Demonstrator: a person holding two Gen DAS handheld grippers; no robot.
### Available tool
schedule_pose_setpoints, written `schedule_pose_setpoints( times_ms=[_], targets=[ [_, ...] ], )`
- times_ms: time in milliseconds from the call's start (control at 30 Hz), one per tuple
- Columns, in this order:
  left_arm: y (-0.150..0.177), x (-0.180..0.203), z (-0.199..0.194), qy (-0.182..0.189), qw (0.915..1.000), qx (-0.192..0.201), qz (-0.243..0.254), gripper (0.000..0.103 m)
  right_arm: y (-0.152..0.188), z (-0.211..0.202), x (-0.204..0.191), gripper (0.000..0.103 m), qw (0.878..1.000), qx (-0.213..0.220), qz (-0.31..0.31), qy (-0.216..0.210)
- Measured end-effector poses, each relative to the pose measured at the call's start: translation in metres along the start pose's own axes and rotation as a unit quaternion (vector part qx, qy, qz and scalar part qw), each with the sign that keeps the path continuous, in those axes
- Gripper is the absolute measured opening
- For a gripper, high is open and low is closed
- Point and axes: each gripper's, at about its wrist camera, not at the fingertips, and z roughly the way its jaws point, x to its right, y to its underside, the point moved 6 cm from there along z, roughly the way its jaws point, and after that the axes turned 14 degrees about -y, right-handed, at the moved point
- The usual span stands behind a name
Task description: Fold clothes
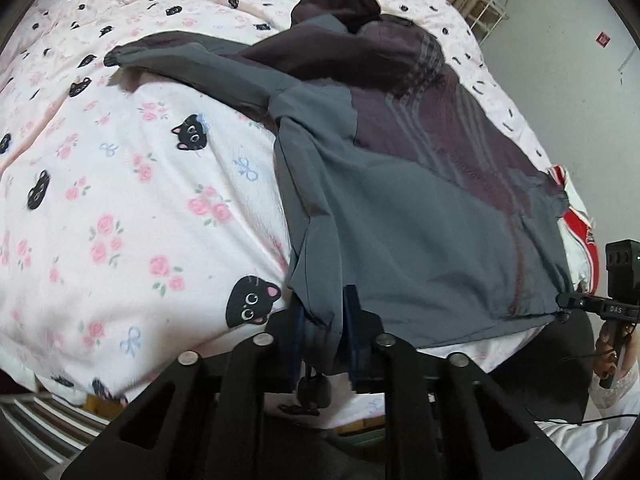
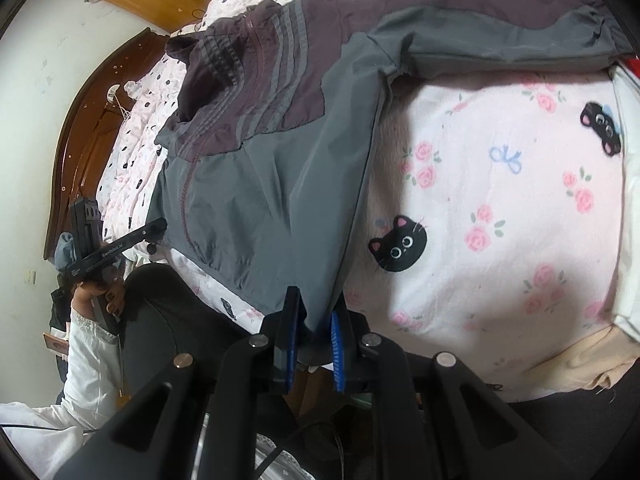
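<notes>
Jacket (image 1: 420, 216) hem corners in each hand-held gripper (image 1: 324, 336), bedspread (image 1: 120, 200) alongside.

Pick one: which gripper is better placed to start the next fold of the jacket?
Neither clearly: the left gripper and right gripper each pinch a bottom hem corner of the jacket. Slight lean left: its sleeve lies spread out, ready to fold in.

A bed (image 1: 120, 200) is covered by a pink quilt printed with roses and black cats. A grey and maroon jacket (image 1: 420, 208) is spread on it, beside a red-and-white cloth (image 1: 580, 220).
</notes>
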Motion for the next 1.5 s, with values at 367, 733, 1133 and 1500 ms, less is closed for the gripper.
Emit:
schedule_pose_setpoints(
  times_ms=[367, 733, 1133, 1500],
  targets=[
    [0.033, 0.034, -0.050, -0.007, 0.9973, -0.010, 0.073, 0.007, -0.009, -0.043, -0.015, 0.014, 0.997, -0.025, -0.057, 0.045],
    [0.057, 0.026, 0.000, -0.087, 0.9875, -0.107, 0.076, 0.019, 0.005, -0.012, 0.022, 0.014, 0.987, -0.091, -0.061, 0.120],
    [0.004, -0.042, -0.053, -0.149, 0.9885, 0.005, 0.023, 0.034, 0.002, -0.061, 0.041, 0.043, 0.983, -0.079, -0.067, 0.154],
    [-0.096, -0.154, -0.019, -0.094, 0.9762, 0.106, -0.164, 0.052, -0.004, -0.082, 0.020, 0.043, 0.978, -0.057, -0.091, 0.179]
  ],
)
